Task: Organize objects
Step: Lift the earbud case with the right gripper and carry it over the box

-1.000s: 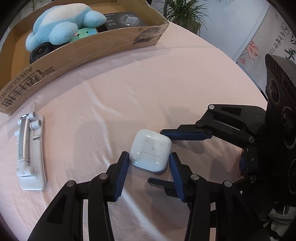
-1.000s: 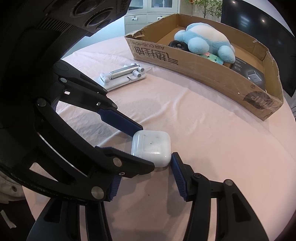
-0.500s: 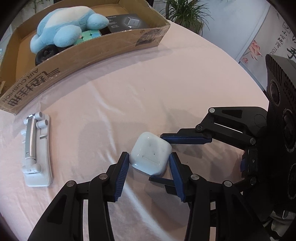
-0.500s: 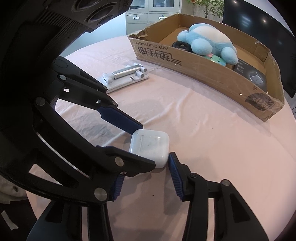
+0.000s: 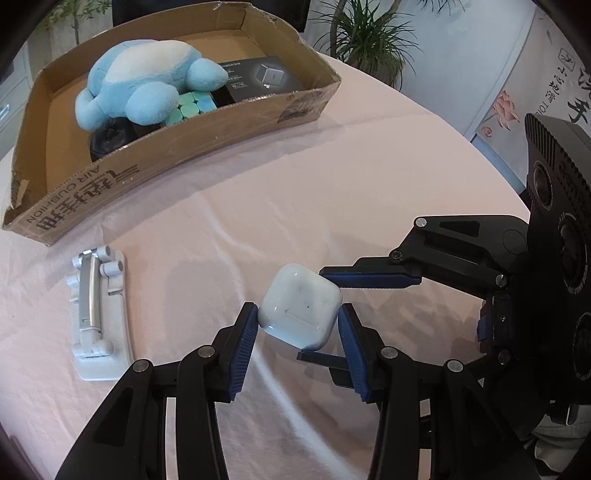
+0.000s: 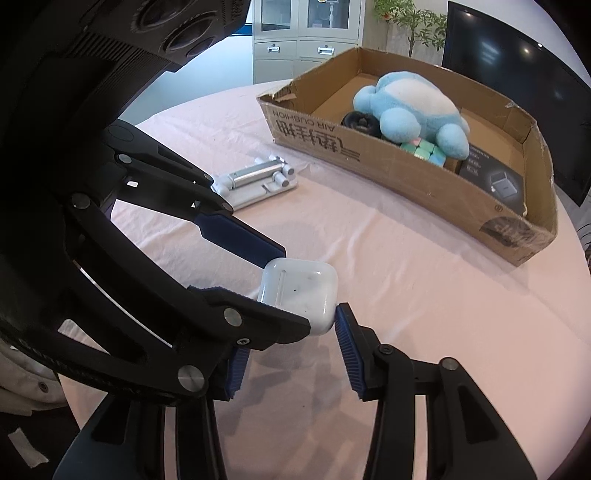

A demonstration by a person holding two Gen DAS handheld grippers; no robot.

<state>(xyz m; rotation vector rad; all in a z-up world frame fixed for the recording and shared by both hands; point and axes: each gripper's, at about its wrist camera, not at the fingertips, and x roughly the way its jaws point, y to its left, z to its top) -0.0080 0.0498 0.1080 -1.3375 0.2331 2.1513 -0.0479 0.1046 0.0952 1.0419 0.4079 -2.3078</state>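
Near the middle of the pink tablecloth [image 5: 332, 177], a white earbud case [image 5: 300, 311] is gripped from two directions at once. The left gripper [image 5: 297, 325] is closed to a narrow gap on the case, its blue pads [image 5: 246, 343] pressed against the case's left and right sides. In the left wrist view the case is seen tilted, with one corner raised towards the far side, and it appears lifted a little off the cloth, though full clearance cannot be told for certain. The right gripper [image 5: 332, 317] is reached in from the right of that view; its jaws have just been closing, with the case between them. One blue finger [image 5: 369, 277] is laid against the far edge of the case, and the other is seen passing under its near corner. In the right wrist view, the right gripper [image 6: 288, 332] is partly hidden behind the left gripper's black linkage, so only one of its pads [image 6: 347, 347] is plainly seen touching the case [image 6: 298, 291].

A white folding phone stand [image 5: 96, 314] is laid flat on the cloth, well apart to the left of the case. Farther off, a cardboard box [image 5: 192, 144] is set on the table. Inside it, a blue and white plush toy [image 5: 147, 88] is rested over a black round object [image 5: 110, 136] and a block of pale green and blue cubes [image 5: 192, 105], and a dark printed carton [image 5: 258, 77] is placed at the box's right end. Green potted plants [image 5: 358, 33] are seen beyond the far edge of the table.
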